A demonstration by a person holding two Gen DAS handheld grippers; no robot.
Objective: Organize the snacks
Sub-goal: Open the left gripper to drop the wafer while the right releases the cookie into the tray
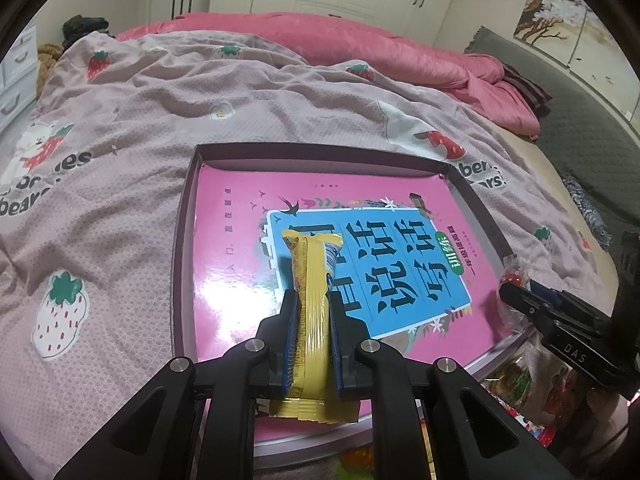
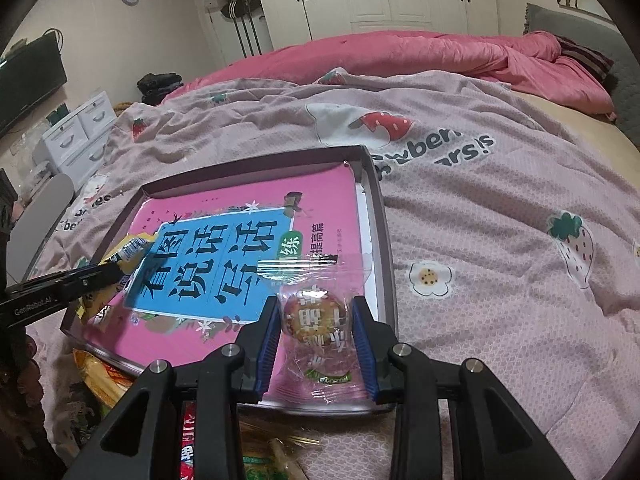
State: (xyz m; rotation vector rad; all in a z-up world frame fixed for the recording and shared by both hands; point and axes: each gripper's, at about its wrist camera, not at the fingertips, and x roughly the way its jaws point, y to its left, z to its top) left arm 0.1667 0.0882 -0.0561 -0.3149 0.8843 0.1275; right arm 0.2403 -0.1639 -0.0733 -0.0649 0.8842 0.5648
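Note:
My left gripper (image 1: pixel 313 296) is shut on a long yellow snack bar (image 1: pixel 310 280), which sticks out past the fingertips over a shallow dark-rimmed box (image 1: pixel 320 150). A pink and blue book (image 1: pixel 240 208) lies flat in the box. In the right wrist view my right gripper (image 2: pixel 316 304) is shut on a round biscuit in a clear wrapper (image 2: pixel 314 316), above the near right corner of the box (image 2: pixel 384 240). The left gripper (image 2: pixel 100 274) with the yellow bar (image 2: pixel 130 250) shows at the left edge of the book (image 2: pixel 224 208). The right gripper (image 1: pixel 520 296) appears at the right of the left wrist view.
The box rests on a bed under a pink strawberry-print blanket (image 1: pixel 120 120), with a rumpled pink quilt (image 1: pixel 360 48) behind. Several loose snack packets (image 2: pixel 100 372) lie heaped by the box's near edge, among them a red packet (image 2: pixel 188 448). White drawers (image 2: pixel 76 136) stand far left.

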